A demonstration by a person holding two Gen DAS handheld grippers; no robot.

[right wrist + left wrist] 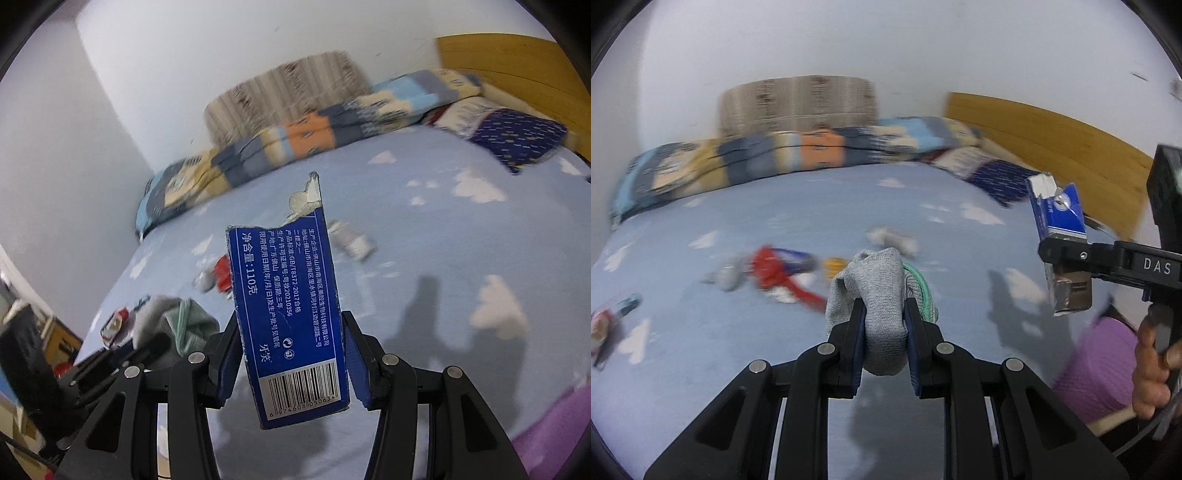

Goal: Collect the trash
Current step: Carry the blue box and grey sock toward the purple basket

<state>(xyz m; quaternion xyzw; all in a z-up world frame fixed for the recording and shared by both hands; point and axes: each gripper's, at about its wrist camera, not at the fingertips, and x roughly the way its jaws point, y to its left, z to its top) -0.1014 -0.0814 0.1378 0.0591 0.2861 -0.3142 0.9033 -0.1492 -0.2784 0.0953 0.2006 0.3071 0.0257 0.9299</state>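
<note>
The blue toothpaste carton [288, 314] stands with its long axis running up and away from the right hand-held gripper [288, 354], torn open end pointing toward the far side of the bed [424, 258] and barcode end nearest the camera. White Chinese print runs lengthwise down its face; "110", "GB/T8372-2017" and the barcode digits "6 974608 050634" can be read. It is thin glossy cardboard, a slim rectangular box with ragged grey-white edges at the top. The right hand-held gripper's blue pads are clamped on its 2 narrow sides, holding it in the air above the bed.

The left hand-held gripper [884, 332] is closed on a grey knitted sock [879, 299] with a mint-green band [921, 291], bunched upward between the pads. "DAS" is printed on the right gripper's black body [1156, 266] in the left view.

On the light blue sheet with white cloud shapes lie blurred items near the middle of the bed: a red and blue wrapper [779, 269] and a grey crumpled piece [894, 240]. A patchwork blanket [798, 155] lies along the far edge, against the wall.
</note>
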